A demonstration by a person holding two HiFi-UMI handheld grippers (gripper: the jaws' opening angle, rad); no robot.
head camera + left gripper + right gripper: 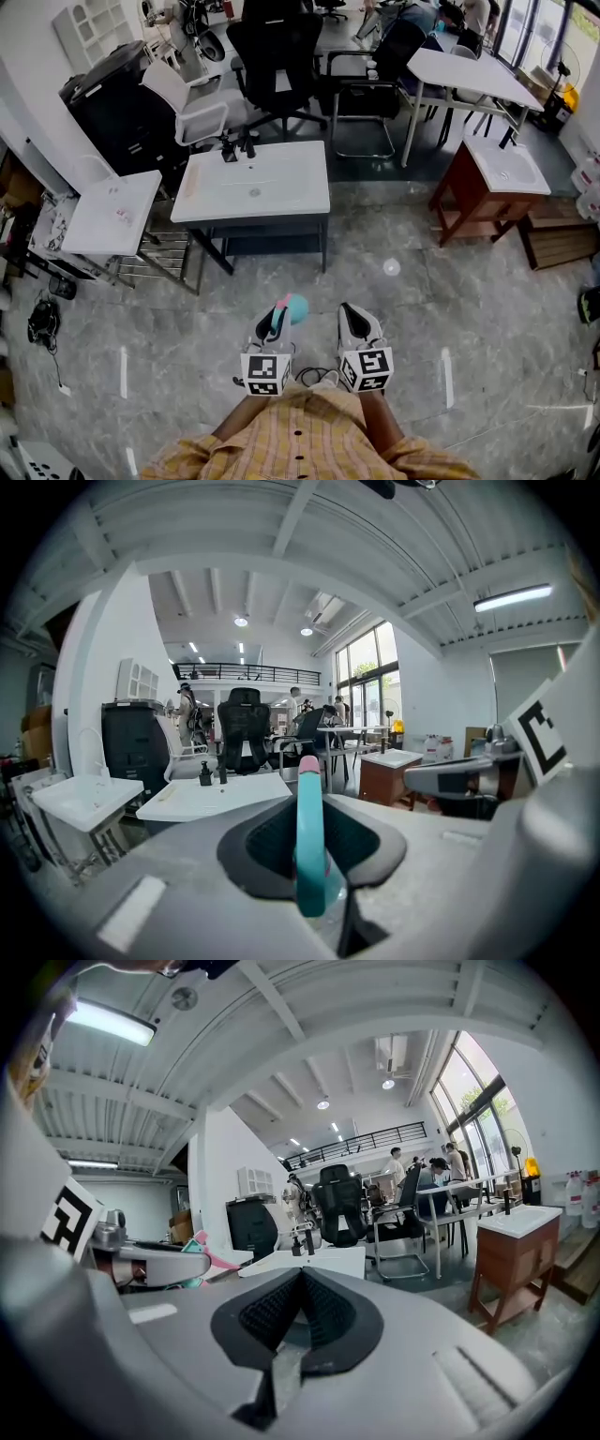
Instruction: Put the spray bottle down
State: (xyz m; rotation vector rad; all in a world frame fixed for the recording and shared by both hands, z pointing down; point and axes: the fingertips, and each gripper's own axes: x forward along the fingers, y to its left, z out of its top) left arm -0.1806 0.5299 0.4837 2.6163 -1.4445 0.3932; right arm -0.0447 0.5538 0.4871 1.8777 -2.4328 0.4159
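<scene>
Left hand-held gripper (310,860): pinching an upright teal plastic spray bottle (309,827), pink-tipped.
Right hand-held gripper (301,1309): jaws pressed together.
White sink tabletop (281,187): far side.

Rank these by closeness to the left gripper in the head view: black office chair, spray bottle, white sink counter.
1. spray bottle, held by the left gripper.
2. white sink counter, straight ahead.
3. black office chair, beyond the counter, farthest.

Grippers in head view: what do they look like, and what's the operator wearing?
The left gripper and right gripper both have light grey shells and black textured pads. Each carries a white cube with black square markers at the back. The person wears an orange-and-yellow plaid shirt with dark buttons.
</scene>
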